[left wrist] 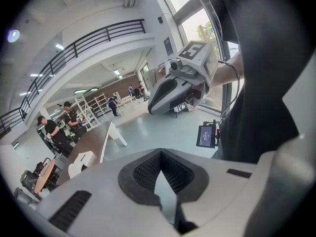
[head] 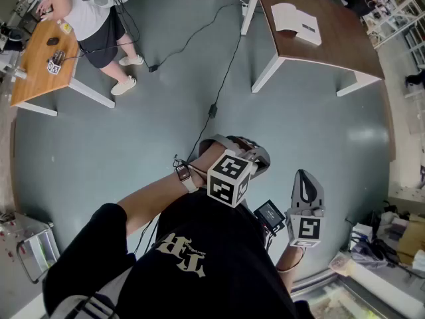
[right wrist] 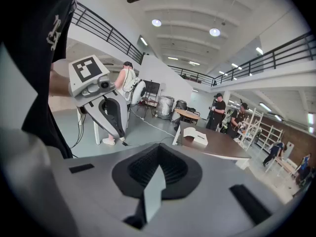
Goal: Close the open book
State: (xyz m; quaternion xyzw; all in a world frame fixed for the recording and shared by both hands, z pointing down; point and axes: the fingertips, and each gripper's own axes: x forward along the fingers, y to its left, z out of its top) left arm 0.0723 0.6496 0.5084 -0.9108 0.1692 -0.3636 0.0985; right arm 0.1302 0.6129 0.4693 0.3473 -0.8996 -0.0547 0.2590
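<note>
Left gripper [left wrist: 159,184] is clenched with nothing between its jaws, held close to the person's body. The right gripper [right wrist: 154,184] just beside it is shut and empty too (both tilt down over the grey floor [head: 133,131]). Well ahead, the open book [head: 296,22] lies on a dark table [head: 339,45], far from both grippers. Another person [head: 93,12] stands by a light table [head: 36,65] at left

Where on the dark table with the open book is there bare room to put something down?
Most of the dark table is bare: the wide stretch between the open book and the corner at the picture's right. The book sits toward the other end. The lighter table is more crowded, with small items near a standing person.
</note>
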